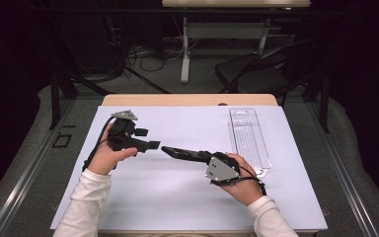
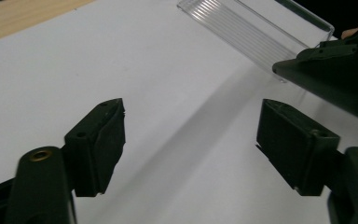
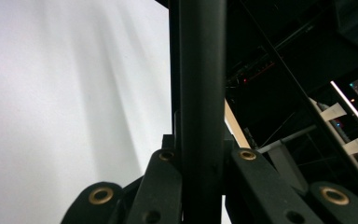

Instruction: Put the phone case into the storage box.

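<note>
A long flat black bar (image 1: pixel 178 151) lies nearly level above the white sheet (image 1: pixel 177 197), held at one end by my right gripper (image 1: pixel 198 156), which is shut on it. In the right gripper view the bar (image 3: pixel 200 70) rises straight up between the jaws of that gripper (image 3: pixel 200 144). My left gripper (image 1: pixel 147 138) is open and empty at the left of the sheet, its jaws facing the bar's free tip a short gap away. Seen from the left gripper (image 2: pixel 191 140), the bar's tip (image 2: pixel 298 72) shows at the upper right.
A clear plastic tray (image 1: pixel 249 136) lies lengthwise on the right side of the sheet, also visible in the left gripper view (image 2: pixel 261 32). The wooden table edge (image 1: pixel 187 100) runs along the back. Beyond it stand a dark chair (image 1: pixel 256 74) and a desk frame.
</note>
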A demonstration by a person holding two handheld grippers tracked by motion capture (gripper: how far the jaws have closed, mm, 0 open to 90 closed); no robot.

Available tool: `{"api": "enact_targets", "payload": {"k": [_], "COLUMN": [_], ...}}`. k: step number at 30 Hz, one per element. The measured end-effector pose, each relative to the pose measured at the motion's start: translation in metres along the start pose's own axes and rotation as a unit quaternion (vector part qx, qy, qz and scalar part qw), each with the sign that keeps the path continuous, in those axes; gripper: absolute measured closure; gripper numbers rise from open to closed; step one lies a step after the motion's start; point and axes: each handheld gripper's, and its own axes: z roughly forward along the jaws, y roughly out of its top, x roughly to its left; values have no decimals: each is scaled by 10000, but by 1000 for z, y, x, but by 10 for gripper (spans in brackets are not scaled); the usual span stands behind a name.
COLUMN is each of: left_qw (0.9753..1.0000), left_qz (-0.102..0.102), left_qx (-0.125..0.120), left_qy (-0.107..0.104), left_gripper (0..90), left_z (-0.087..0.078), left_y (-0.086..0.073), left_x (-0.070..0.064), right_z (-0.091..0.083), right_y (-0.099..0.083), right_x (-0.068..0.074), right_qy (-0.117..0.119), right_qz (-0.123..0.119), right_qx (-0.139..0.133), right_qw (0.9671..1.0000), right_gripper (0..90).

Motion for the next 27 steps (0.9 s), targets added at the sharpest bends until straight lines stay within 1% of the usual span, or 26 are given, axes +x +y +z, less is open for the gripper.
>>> {"api": "enact_targets", "payload": {"k": [4,5,7,8,10,12,13,15,17,20,25,27], "left_qw": [9999,9999,9998,9998,9998,9997,9996,9995,9991,9982,9956,9944], "left_qz": [92,98,146,149,125,170,174,253,336,471,736,845], "left_qx": [-101,-116,-120,-106,-75,-74,-73,-26,-36,-66,-224,-281], "left_qy": [-48,-60,-70,-108,-148,-183,-226,-210,-252,-357,-533,-562], "left_gripper": [308,311,319,322,359,430,436,463,499,516,507,504], "left_z": [-2,-2,-2,-1,-1,-1,-1,-2,-3,-4,-5,-5], "left_y": [1,1,1,1,2,2,2,3,3,5,7,7], "left_x": [-2,-2,-4,-5,-6,-8,-9,-12,-15,-19,-26,-29], "right_z": [0,0,0,0,-1,-1,-1,-2,-2,-2,-2,-1], "right_y": [-3,-3,-4,-5,-5,-6,-7,-8,-9,-10,-12,-12], "right_x": [-2,-3,-4,-5,-5,-7,-7,-8,-9,-10,-11,-12], "right_qy": [35,46,54,72,81,96,101,125,140,164,201,237], "right_qz": [186,218,286,313,403,483,520,593,683,782,874,929], "right_qx": [-84,-63,-105,-115,-151,-189,-206,-219,-267,-304,-339,-375], "right_qw": [9998,9997,9995,9994,9990,9986,9984,9979,9972,9963,9954,9947], "right_gripper": [867,867,867,867,867,867,867,867,867,867,867,867]}}
